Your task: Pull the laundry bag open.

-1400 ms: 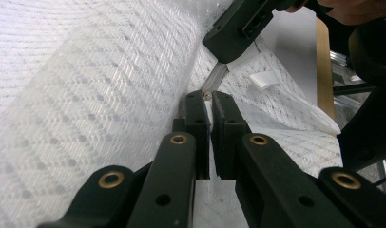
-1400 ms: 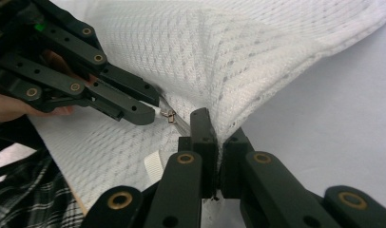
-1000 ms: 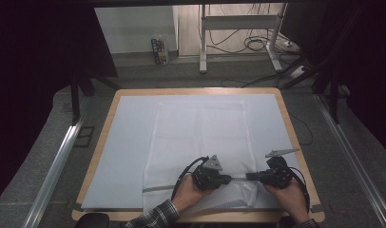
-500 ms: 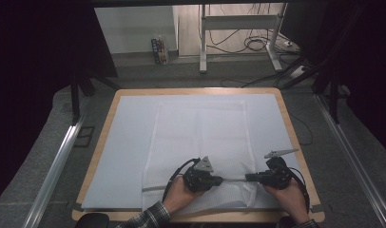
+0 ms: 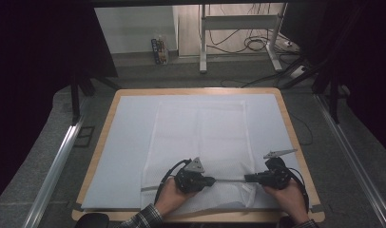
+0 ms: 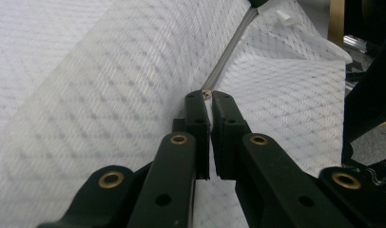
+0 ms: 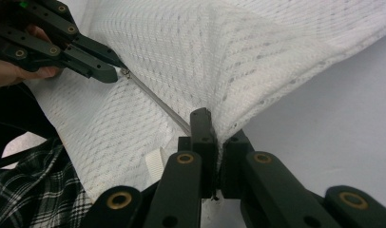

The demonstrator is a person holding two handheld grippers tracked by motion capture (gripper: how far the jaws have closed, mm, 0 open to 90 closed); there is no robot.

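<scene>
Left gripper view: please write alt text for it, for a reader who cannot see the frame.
The left gripper, its two black jaws closed, pinches the end of a grey zipper strip on a white mesh bag. The strip runs taut, up and away toward the top edge, with the mesh tented along it.

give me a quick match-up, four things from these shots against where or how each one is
Things:
1. left gripper
2. right gripper
3. mesh laundry bag
4. wooden table edge

States:
A. frames the pale mat
B. shut on the bag's zipper strip, nearer the table's middle
C. spread flat, white
D. shut on the bag by its right corner

Pairs: 1-B, 2-D, 3-C, 4-A
</scene>
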